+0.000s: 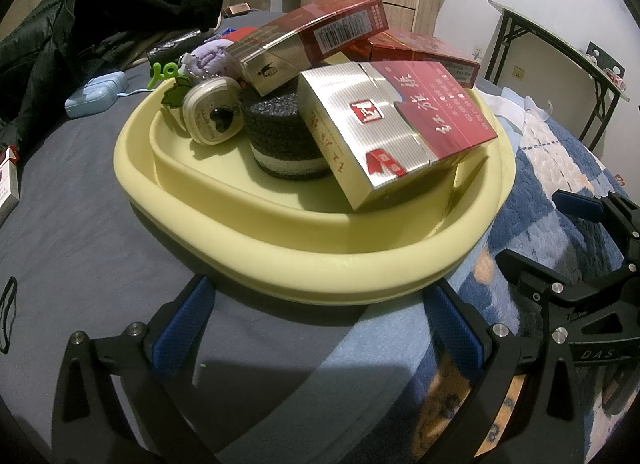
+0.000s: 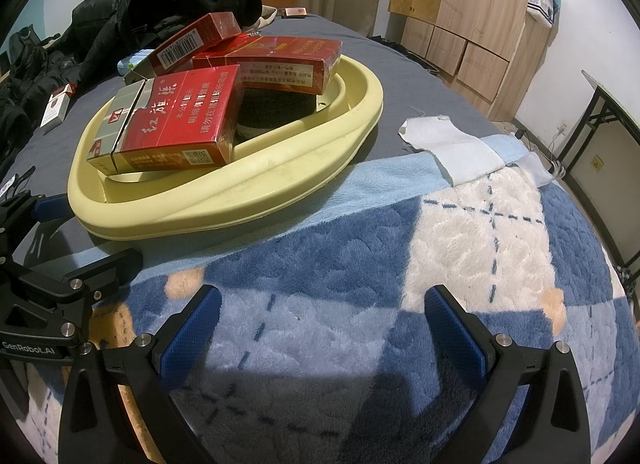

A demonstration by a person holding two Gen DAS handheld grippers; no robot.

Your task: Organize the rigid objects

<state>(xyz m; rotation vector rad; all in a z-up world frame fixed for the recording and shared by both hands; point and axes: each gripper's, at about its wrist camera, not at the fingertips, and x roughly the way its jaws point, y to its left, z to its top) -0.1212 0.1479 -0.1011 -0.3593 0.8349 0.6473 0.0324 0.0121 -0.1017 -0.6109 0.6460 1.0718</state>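
While both grippers were kept low over the bed, nothing was held in either of them. The left gripper (image 1: 320,328) was seen with its jaws wide apart, just in front of the near rim of the yellow tray (image 1: 280,260), which was placed on the grey sheet (image 1: 80,183). The right gripper (image 2: 320,328) was also seen with jaws apart, above the blue and white blanket (image 2: 460,232), a little away from the tray.

Inside the tray a red and silver cigarette pack (image 1: 396,123) was leaned on a dark foam cylinder (image 1: 280,131). A second pack (image 1: 316,39) was laid tilted on top of the cylinder, and a third pack (image 1: 424,51) was placed behind it. A small cream round case (image 1: 214,109) was propped at the left side of the tray. Outside the tray, a light blue case (image 1: 96,93) was lying on the sheet, near a black jacket (image 1: 100,15). A white cloth (image 2: 448,147) was lying at the edge of the blanket.
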